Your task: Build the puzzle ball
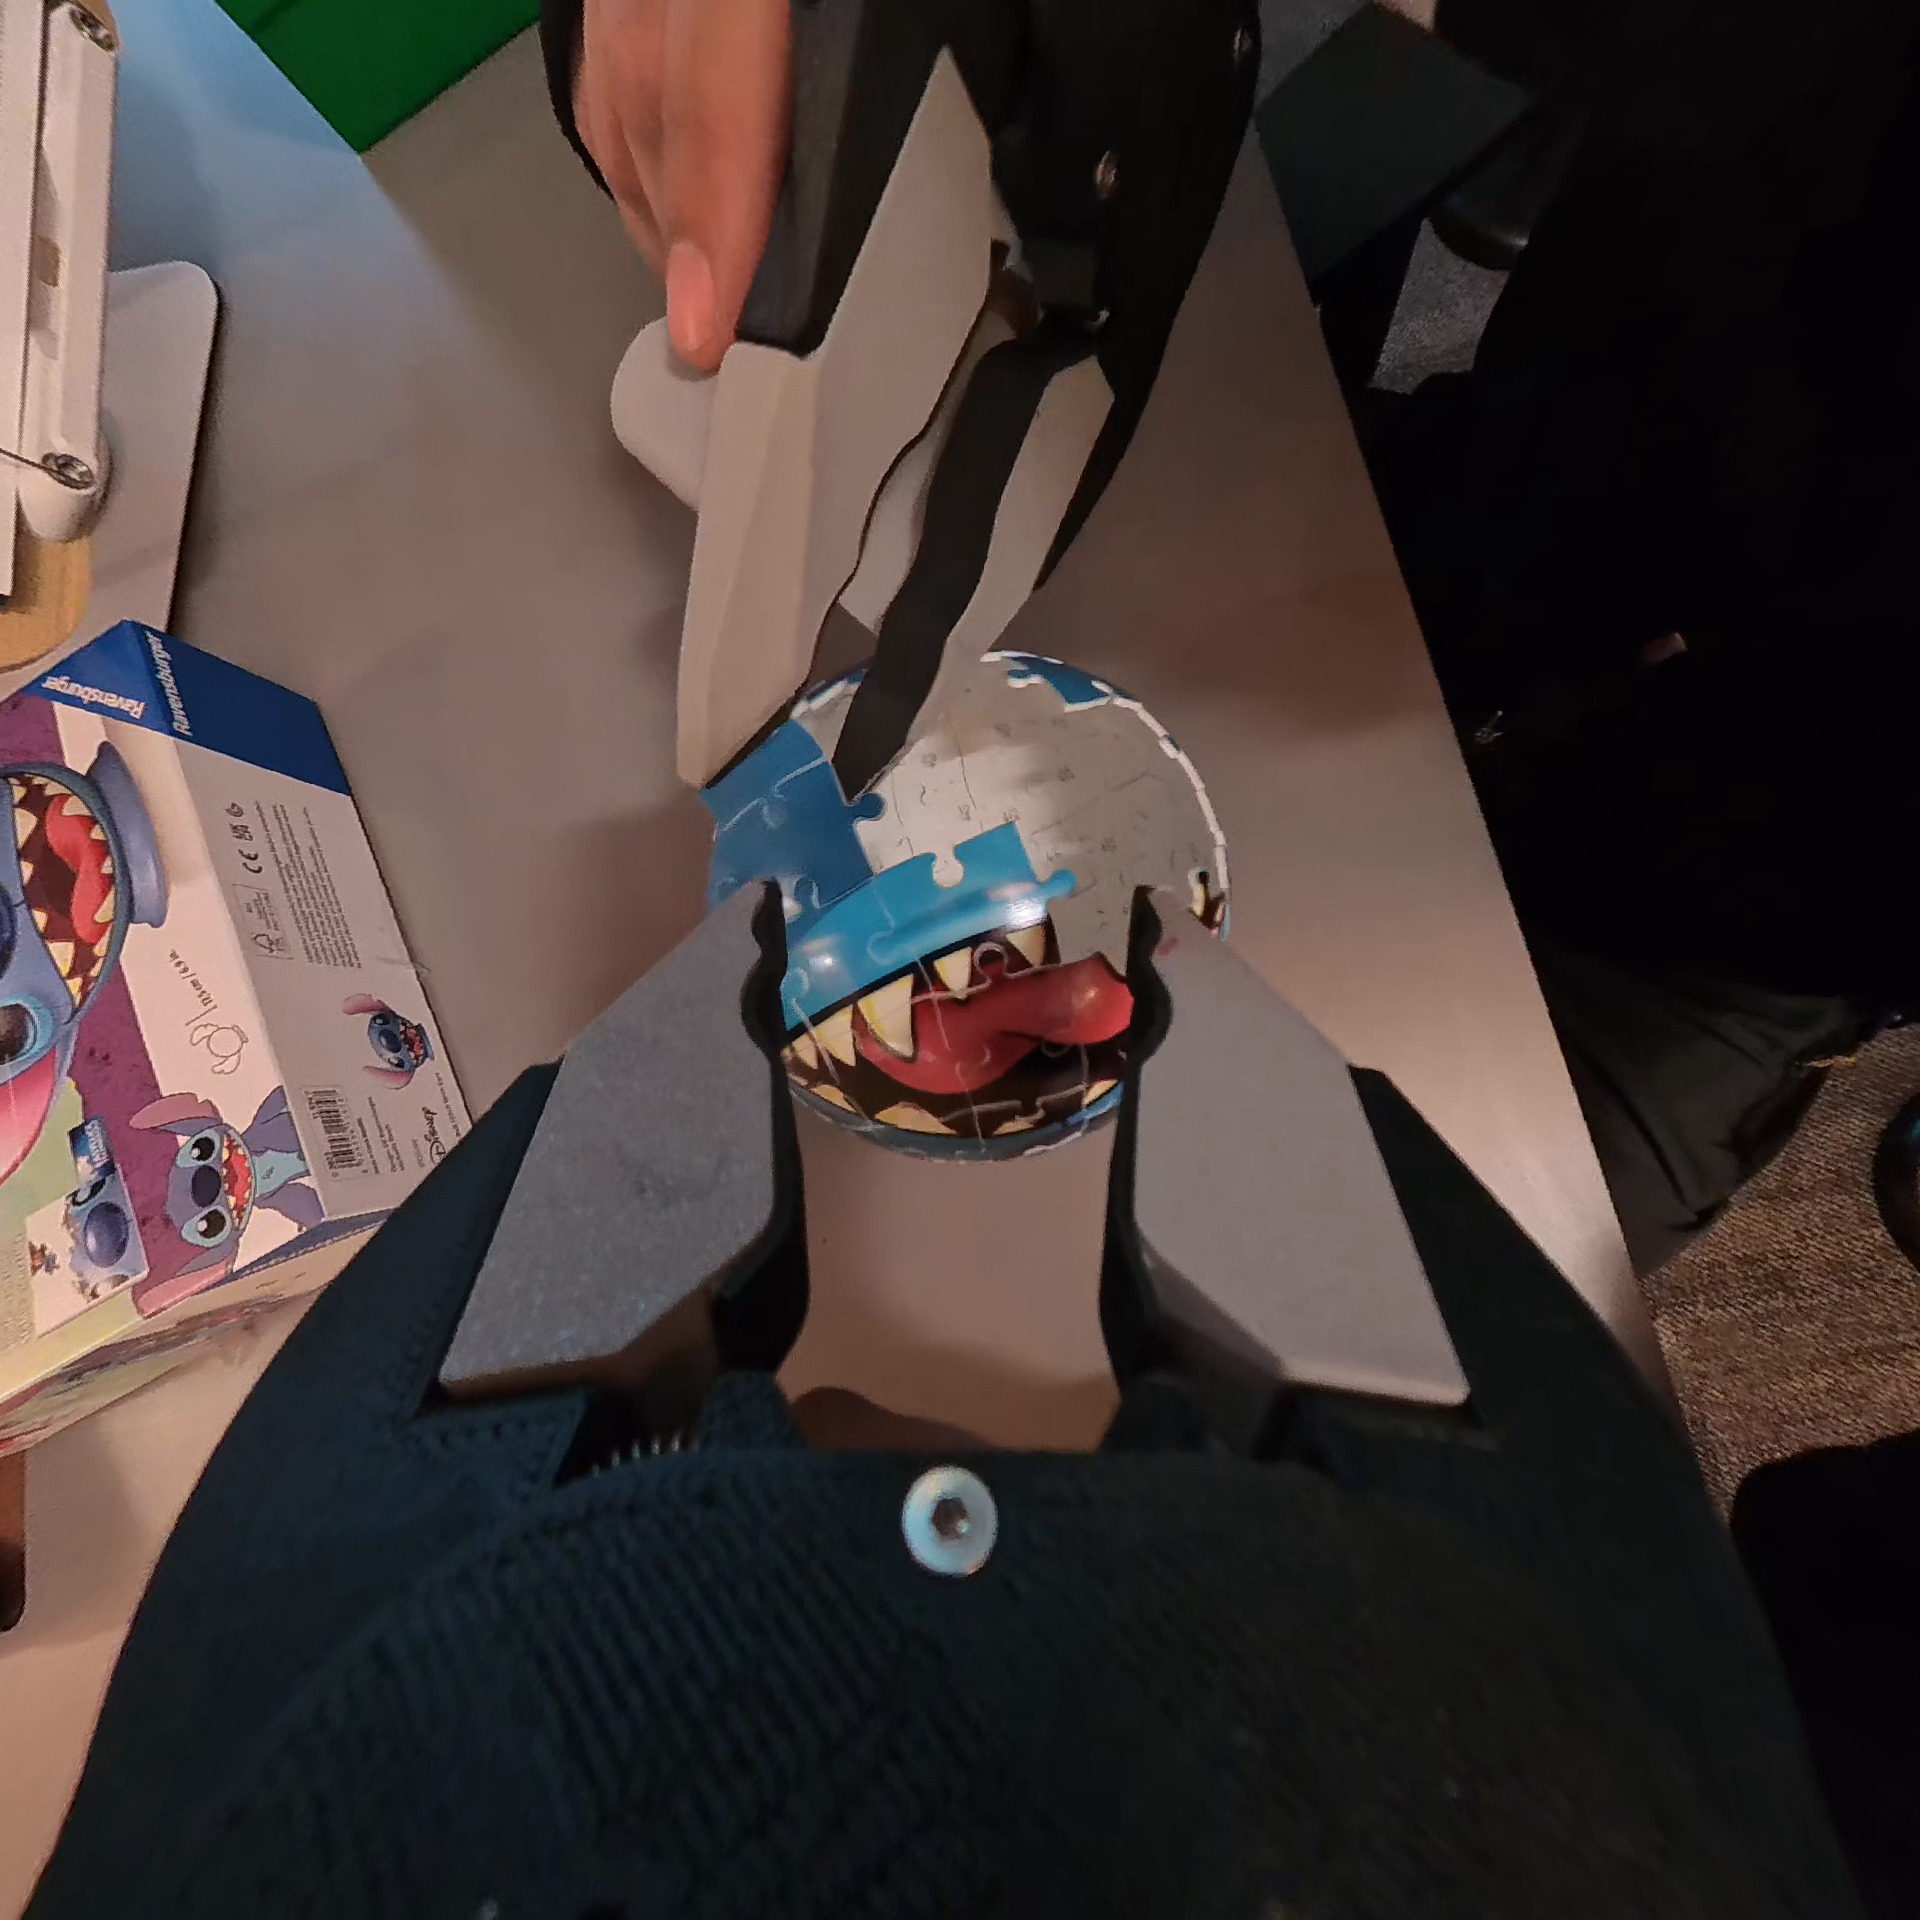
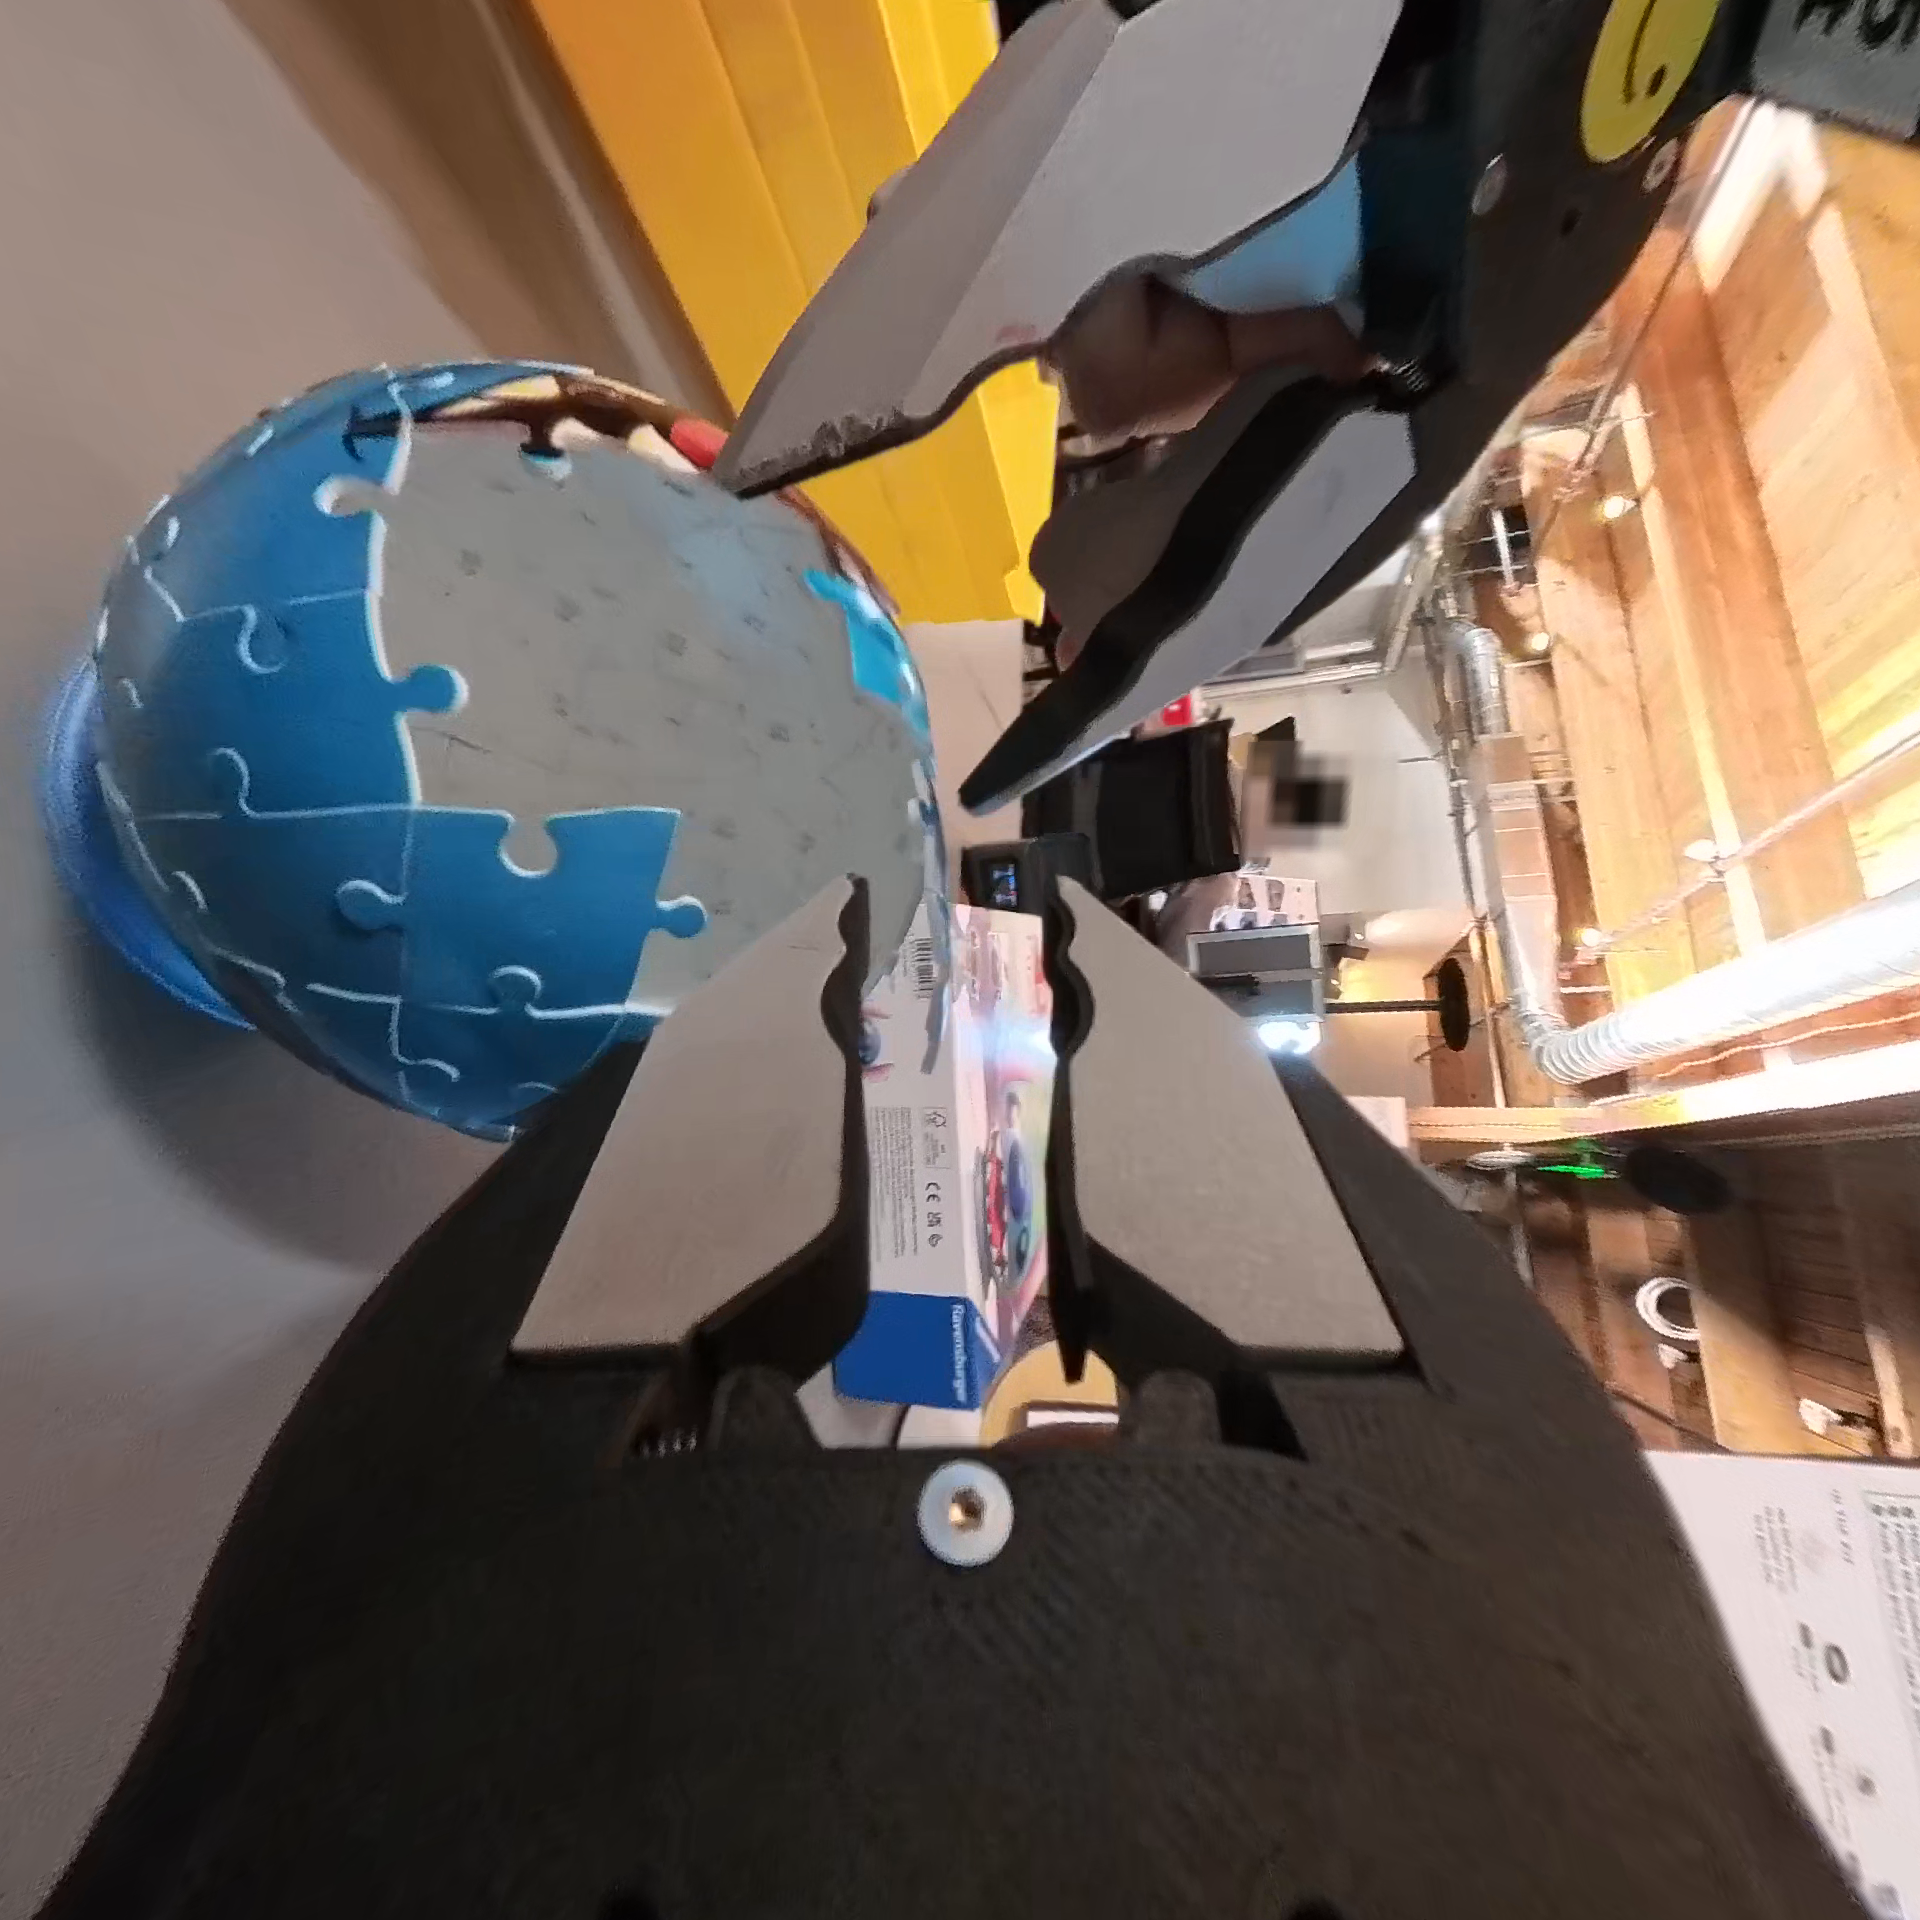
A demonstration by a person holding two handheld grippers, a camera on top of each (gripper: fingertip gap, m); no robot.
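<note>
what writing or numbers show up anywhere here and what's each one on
I won't quote writing; these bear it.
puzzle box: logo on the blue band; small print and barcode on the white side.
puzzle ball: tiny numbers on grey piece backs, too small to read.
yellow sticker: mark, cut off.
white box: small print, blurred.

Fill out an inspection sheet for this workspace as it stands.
Surface: grey table, matte, no spills visible.
Job's things: puzzle ball, partly built, top open, sitting on a blue stand; printed puzzle box lies to its left.
Clutter: white fixture at the table's left edge.
Grippers: left gripper clamps the puzzle ball's sides; right gripper is open and straddles the open rim by the blue pieces.
Cables: nothing seen.
Surroundings: carpet beside the table; yellow panel behind.
</note>
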